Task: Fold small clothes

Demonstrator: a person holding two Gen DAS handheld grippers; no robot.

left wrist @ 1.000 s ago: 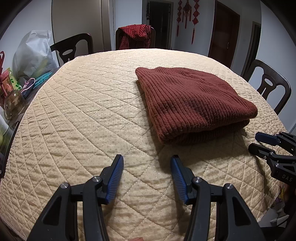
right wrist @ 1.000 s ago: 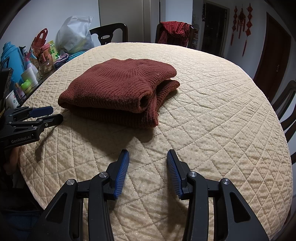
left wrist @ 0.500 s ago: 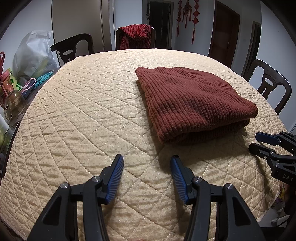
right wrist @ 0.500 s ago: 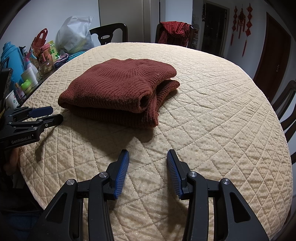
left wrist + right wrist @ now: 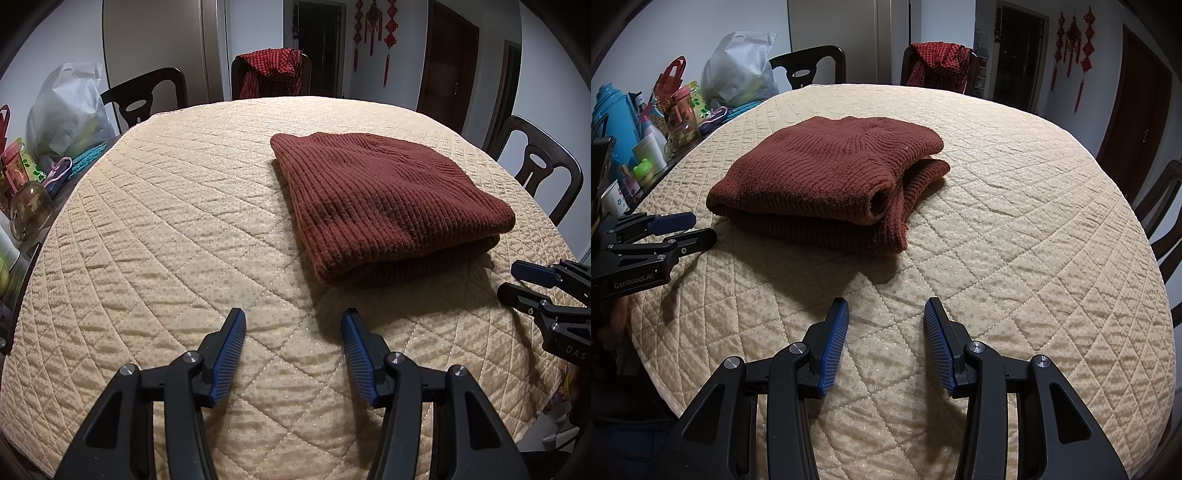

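Left gripper [image 5: 293, 319]: jaws spread apart, nothing between the blue pads, angled downward at the near edge. Right gripper [image 5: 885, 308]: jaws likewise apart and empty, angled downward, well apart from the left.

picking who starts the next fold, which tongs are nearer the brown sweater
Hard to call; neither stands out. Left tongs sit just short of the brown sweater's near-left corner; right tongs sit just short of its near-right corner. Both open, not touching.

One folded sweater [image 5: 388, 206], two tongs [image 5: 293, 325] [image 5: 886, 314], three chairs [image 5: 147, 96].
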